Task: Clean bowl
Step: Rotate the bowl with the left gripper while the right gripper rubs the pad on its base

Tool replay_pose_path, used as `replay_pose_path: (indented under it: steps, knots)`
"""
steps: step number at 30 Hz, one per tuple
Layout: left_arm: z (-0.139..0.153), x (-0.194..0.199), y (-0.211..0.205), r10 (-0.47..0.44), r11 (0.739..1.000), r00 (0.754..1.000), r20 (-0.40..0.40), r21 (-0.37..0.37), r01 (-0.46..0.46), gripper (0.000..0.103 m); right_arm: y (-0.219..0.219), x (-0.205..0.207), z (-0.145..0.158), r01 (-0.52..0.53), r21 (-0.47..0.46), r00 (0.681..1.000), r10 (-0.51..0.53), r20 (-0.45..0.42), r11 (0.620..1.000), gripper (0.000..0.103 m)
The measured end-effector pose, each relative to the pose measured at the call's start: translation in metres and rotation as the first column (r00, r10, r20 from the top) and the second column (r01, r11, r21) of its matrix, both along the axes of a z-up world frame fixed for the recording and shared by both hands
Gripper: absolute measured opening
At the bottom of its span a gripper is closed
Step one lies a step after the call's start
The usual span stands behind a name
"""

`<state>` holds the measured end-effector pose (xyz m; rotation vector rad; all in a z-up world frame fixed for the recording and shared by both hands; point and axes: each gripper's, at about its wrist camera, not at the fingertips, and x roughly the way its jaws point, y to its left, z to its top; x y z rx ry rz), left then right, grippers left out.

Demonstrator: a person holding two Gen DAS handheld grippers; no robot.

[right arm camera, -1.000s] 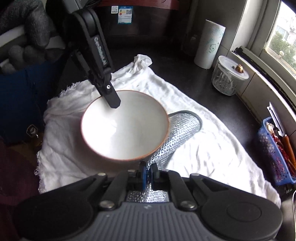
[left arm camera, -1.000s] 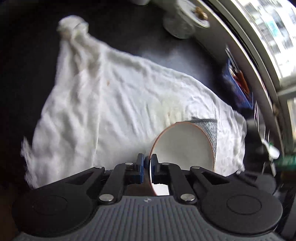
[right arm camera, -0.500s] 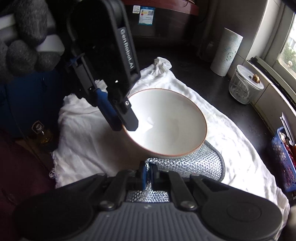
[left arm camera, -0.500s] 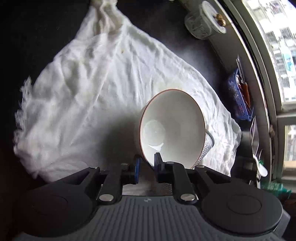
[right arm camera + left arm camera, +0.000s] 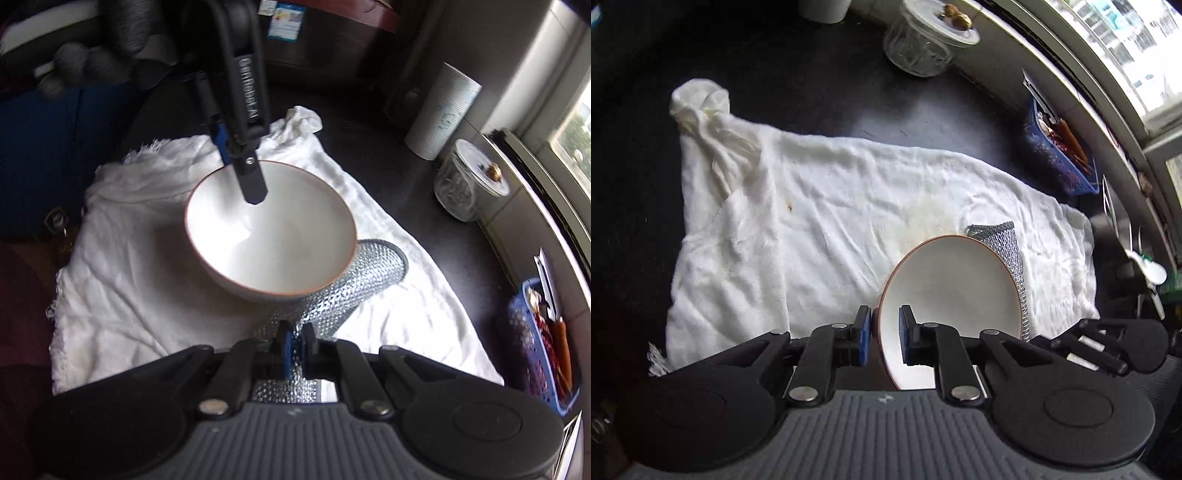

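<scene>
Bowl (image 5: 951, 291) sits flatter than earlier, left gripper (image 5: 882, 334) closing on its rim.

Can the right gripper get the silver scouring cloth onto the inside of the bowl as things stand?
Probably yes. The bowl faces up toward the right gripper, which is shut on the silver scouring cloth beneath it. Only the left gripper, its jaws closing over the far rim, takes up part of the inside.

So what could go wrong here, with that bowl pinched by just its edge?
The left gripper has only the bowl rim between its closing jaws; the tilted bowl could slip and drop onto the white cloth. The silver scouring pad, clamped in the right gripper, sits under the bowl and may push it loose.
</scene>
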<state>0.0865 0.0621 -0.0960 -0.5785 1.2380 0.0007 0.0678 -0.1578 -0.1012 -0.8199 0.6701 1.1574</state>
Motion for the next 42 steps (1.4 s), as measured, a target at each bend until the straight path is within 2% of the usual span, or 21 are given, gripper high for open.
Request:
replay_pose_path:
  steps: [7, 15, 19, 22, 25, 28, 31, 32, 34, 42]
  knots:
    - [-0.007, -0.029, -0.002, 0.127, 0.986, 0.991, -0.046, -0.102, -0.131, 0.012, 0.008, -0.014, -0.003, -0.04, -0.033, 0.999, 0.041, 0.026, 0.999, 0.005]
    - [-0.008, -0.049, -0.018, 0.213, 0.97, 0.975, -0.059, -0.104, -0.218, 0.013, 0.011, -0.02, -0.002, 0.003, 0.001, 1.0, -0.002, -0.009, 1.0, 0.005]
    - [-0.003, -0.047, -0.024, 0.176, 0.98, 0.982, -0.068, -0.086, -0.182, 0.014, 0.008, -0.022, -0.003, -0.001, 0.002, 0.999, 0.001, -0.034, 1.0, 0.005]
    - [0.004, -0.038, -0.027, 0.095, 0.994, 0.995, -0.042, -0.041, -0.097, 0.017, 0.001, -0.01, 0.0, 0.044, 0.011, 0.998, -0.043, -0.039, 0.999, 0.005]
    - [0.008, -0.029, -0.023, 0.062, 0.998, 0.998, -0.021, 0.03, -0.062, 0.02, -0.007, 0.008, 0.006, 0.099, 0.036, 0.994, -0.097, -0.051, 0.994, 0.006]
    - [0.009, -0.013, -0.012, 0.018, 0.999, 1.0, 0.005, 0.048, -0.018, 0.02, -0.007, 0.019, 0.009, 0.113, 0.04, 0.993, -0.111, -0.044, 0.993, 0.006]
    - [0.005, -0.003, -0.005, -0.024, 0.999, 0.999, 0.026, 0.044, 0.022, 0.02, -0.004, 0.025, 0.009, 0.113, 0.043, 0.993, -0.112, -0.035, 0.993, 0.006]
    - [0.004, -0.001, -0.003, -0.034, 0.999, 0.999, 0.032, 0.037, 0.033, 0.016, -0.002, 0.026, 0.009, 0.111, 0.045, 0.993, -0.11, -0.035, 0.993, 0.006]
    - [0.003, 0.0, -0.001, -0.031, 0.999, 0.999, 0.037, 0.025, 0.03, 0.014, 0.002, 0.024, 0.007, 0.092, 0.037, 0.995, -0.091, -0.031, 0.995, 0.006]
    - [-0.002, -0.02, 0.003, 0.064, 0.996, 0.998, -0.001, -0.069, -0.064, 0.014, 0.006, 0.006, 0.0, -0.016, -0.03, 0.999, 0.017, 0.035, 0.999, 0.006]
